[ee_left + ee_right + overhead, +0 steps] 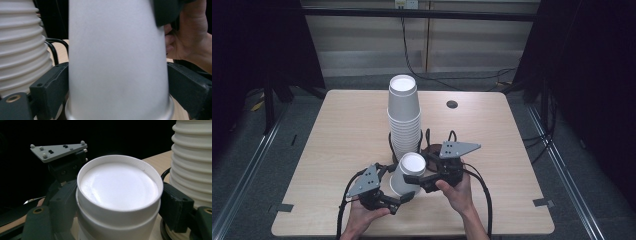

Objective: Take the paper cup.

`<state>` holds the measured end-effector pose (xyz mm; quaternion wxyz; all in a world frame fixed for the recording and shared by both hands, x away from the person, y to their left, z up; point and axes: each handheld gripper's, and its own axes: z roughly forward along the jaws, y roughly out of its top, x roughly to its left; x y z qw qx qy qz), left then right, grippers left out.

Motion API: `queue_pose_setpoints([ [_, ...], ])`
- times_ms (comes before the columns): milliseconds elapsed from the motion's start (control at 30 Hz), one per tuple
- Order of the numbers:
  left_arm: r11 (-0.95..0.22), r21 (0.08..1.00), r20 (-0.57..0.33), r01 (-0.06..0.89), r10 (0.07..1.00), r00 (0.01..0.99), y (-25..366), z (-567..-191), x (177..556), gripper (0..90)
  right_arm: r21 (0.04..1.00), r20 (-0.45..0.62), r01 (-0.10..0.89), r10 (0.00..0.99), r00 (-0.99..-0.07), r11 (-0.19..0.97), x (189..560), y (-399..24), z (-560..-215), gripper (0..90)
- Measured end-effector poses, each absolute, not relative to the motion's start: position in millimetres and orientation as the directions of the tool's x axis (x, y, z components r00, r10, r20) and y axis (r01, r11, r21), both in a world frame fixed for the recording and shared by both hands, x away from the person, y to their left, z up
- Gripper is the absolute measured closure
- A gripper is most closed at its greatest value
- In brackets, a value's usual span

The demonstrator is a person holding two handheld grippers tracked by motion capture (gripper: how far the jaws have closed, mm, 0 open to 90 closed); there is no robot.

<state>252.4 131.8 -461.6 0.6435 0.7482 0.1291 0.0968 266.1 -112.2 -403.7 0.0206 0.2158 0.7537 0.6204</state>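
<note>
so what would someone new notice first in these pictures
Most likely the tall stack of white paper cups, standing upside down at the middle of the wooden table. Just in front of it, a single upside-down cup sits between the two grippers: the right gripper clamps it near its upturned base, while the left gripper has its jaws around the wide end near the rim.

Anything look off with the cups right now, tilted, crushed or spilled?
Only the loose cup: upside down and tilted, it hangs between both claws beside the upright stack. The right claw clamps near its base. No dents or spills visible.
</note>
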Motion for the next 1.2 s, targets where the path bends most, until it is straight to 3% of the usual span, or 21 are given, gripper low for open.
queue_pose_setpoints([
  [567, -0.095, 0.990, -0.072, 0.102, 0.283, 0.956, 129, -471, 259, 9.9, 0.949, 0.234, 0.292, 0.354, -0.906, 0.121, 263, -109, -410, 23.9],
  [967, -0.144, 0.985, -0.047, 0.091, 0.282, 0.958, 133, -468, 257, 15.5, 0.947, 0.254, 0.302, 0.330, -0.909, 0.104, 263, -111, -415, 22.2],
  [1200, -0.190, 0.975, -0.060, 0.119, 0.292, 0.955, 136, -464, 258, 15.7, 0.948, 0.243, 0.296, 0.341, -0.908, 0.114, 263, -113, -414, 13.0],
])
